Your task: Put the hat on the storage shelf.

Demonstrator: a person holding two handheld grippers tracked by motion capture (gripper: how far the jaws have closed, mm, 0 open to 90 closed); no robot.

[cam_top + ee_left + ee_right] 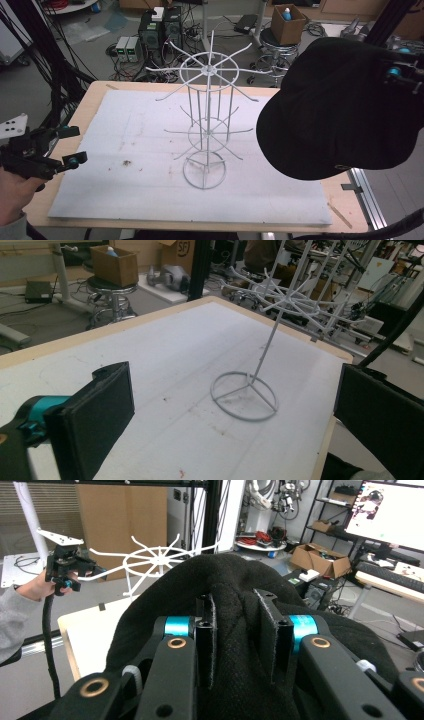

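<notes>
A white wire rack point(205, 125) with hooked arms stands upright in the middle of the white board point(125, 195); its ring base point(244, 395) appears in the left gripper view. A black cap point(335, 110) hangs in the air at the right, above the table's right edge. My right gripper point(396, 74) holds it from the far side, jaws shut on a fold of the cap's fabric point(240, 630). My left gripper point(74, 146) hovers at the table's left edge, wide open with nothing between its pads point(95, 425). In the right gripper view that left gripper point(65, 565) shows beyond the cap.
The board lies on a wooden table point(90, 100). Behind the table the floor holds computer boxes point(160, 27), cables, a stool point(277, 42) and a cardboard box point(287, 22). A metal rail point(367, 200) runs along the table's right side.
</notes>
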